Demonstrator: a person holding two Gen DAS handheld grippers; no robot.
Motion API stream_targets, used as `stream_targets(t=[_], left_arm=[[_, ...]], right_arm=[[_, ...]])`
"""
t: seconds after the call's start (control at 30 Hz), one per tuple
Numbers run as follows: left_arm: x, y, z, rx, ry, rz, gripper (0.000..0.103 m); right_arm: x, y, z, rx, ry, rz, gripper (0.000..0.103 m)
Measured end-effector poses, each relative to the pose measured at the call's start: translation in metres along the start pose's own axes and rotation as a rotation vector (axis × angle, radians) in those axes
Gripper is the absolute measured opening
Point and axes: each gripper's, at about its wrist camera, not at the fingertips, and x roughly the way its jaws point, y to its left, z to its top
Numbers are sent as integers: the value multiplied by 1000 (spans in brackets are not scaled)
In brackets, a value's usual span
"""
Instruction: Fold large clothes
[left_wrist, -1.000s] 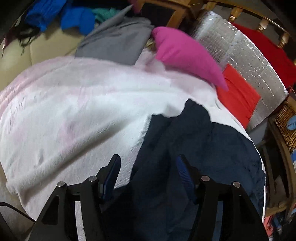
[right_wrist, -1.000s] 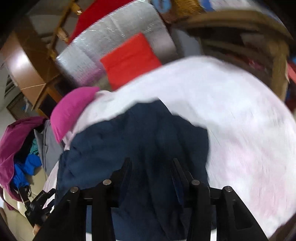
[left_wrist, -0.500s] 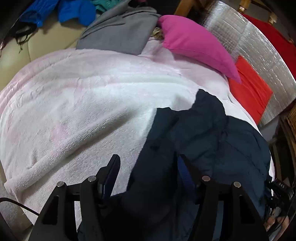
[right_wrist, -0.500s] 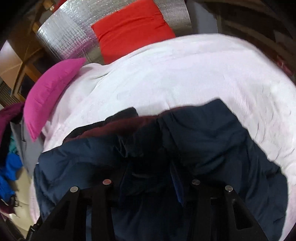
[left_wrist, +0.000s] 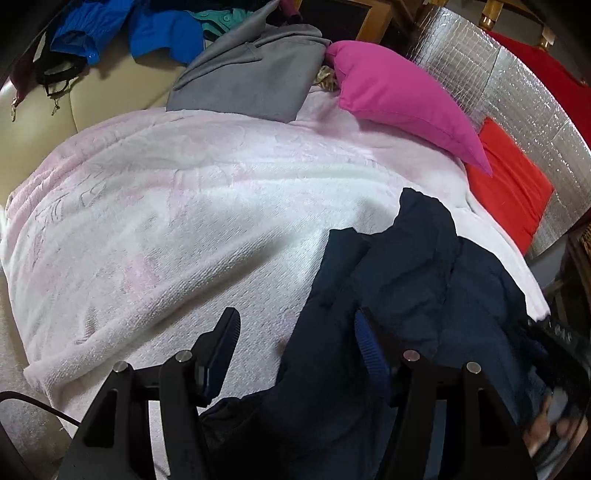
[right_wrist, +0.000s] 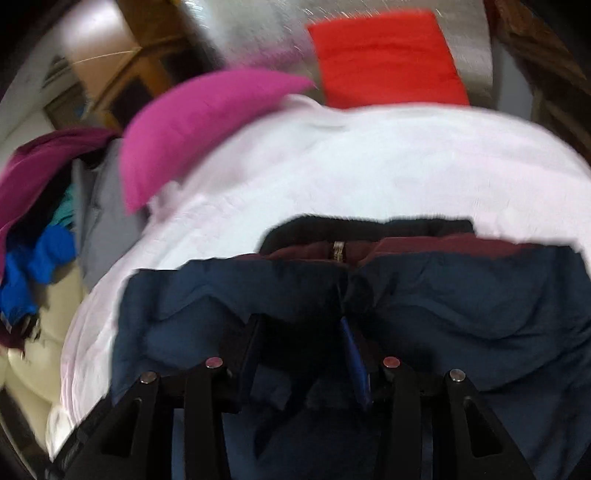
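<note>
On the pale pink blanket (left_wrist: 177, 229) that covers the bed, I see the navy jacket (left_wrist: 417, 280) lying rumpled toward the right side, with a strip of maroon lining (right_wrist: 454, 242) and a zipper pull (right_wrist: 338, 251) showing along its far edge in the right wrist view.

My left gripper (left_wrist: 295, 343) has its fingers well apart. A fold of the jacket runs up between them, close to the right finger; the left finger sits over bare blanket. Nothing is pinched.

My right gripper (right_wrist: 299, 339) is low over the jacket, fingers set apart with dark cloth bunched in the gap (the view is blurred, so I cannot tell if the pads are pressing on it).

Beyond the blanket: a magenta pillow (left_wrist: 402, 99) at the far edge, a grey garment (left_wrist: 251, 77) just left of it and overlapping the blanket, blue clothes (left_wrist: 162, 37) heaped farther left on a cream sofa (left_wrist: 103, 88). A red cushion (left_wrist: 509, 192) leans on a silver foil sheet (left_wrist: 517, 96) at right.
</note>
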Motion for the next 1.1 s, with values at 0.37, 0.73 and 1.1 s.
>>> stream_targets(t=[0.37, 0.73, 1.1], left_arm=[[-9, 7, 4, -6, -33, 26, 65], [-13, 6, 5, 54, -62, 58, 65], [-14, -7, -7, 141, -36, 66, 65]], right_arm=[[-25, 62, 15, -74, -35, 211, 48], [35, 75, -2, 5, 109, 198, 47], [-127, -53, -56, 66, -153, 59, 47]])
